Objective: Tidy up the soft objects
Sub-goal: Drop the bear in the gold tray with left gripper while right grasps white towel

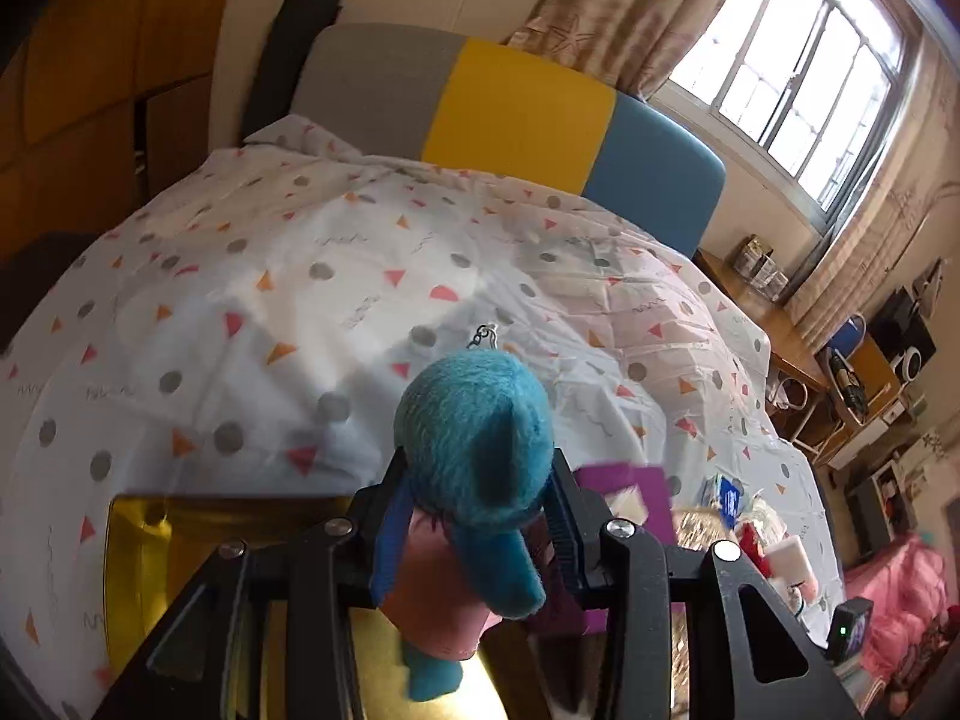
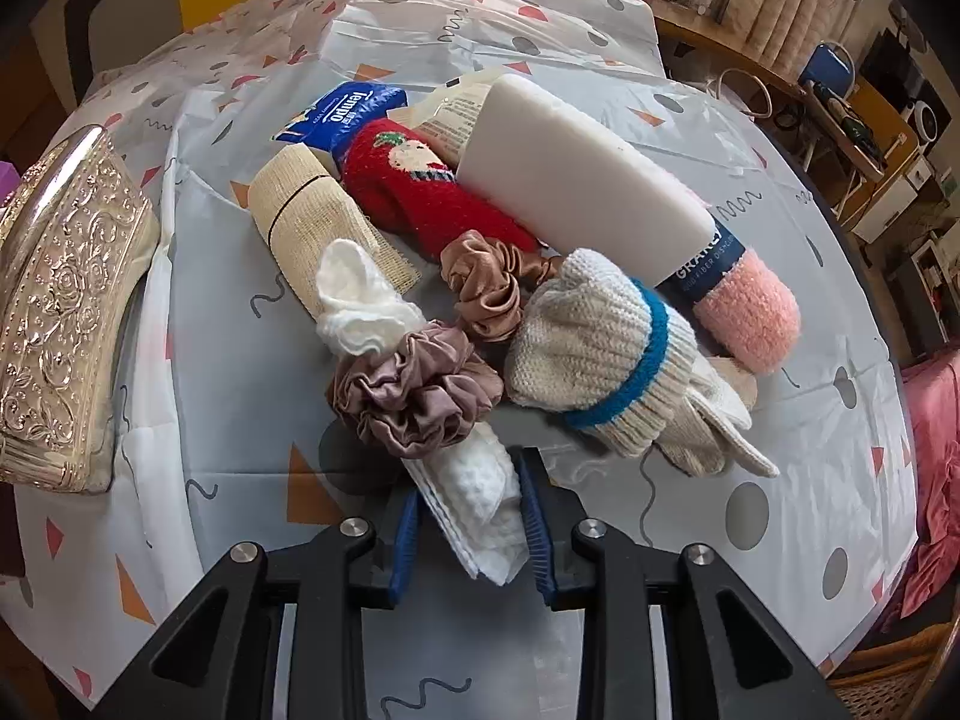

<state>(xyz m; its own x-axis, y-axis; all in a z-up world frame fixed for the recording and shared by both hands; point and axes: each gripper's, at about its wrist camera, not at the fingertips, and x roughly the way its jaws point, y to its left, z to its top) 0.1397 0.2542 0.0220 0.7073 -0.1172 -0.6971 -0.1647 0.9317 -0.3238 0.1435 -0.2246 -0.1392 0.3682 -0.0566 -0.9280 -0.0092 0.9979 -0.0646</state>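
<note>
white cloth [image 2: 474,498] was clamped between the right gripper [image 2: 471,531] pads at the pile's near edge; blue plush [image 1: 480,450] was clamped in the left gripper [image 1: 477,525] above the bed [image 1: 240,300].

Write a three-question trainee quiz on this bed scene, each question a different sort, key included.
1. True or false: the left tool grips a blue plush toy.
2. What is between the right tool's blue pads: A) red sock, B) white cloth, C) knit glove?
3. Fill in: the mauve scrunchie lies on the white ____.

Key: 1 true; 2 B; 3 cloth.
</note>
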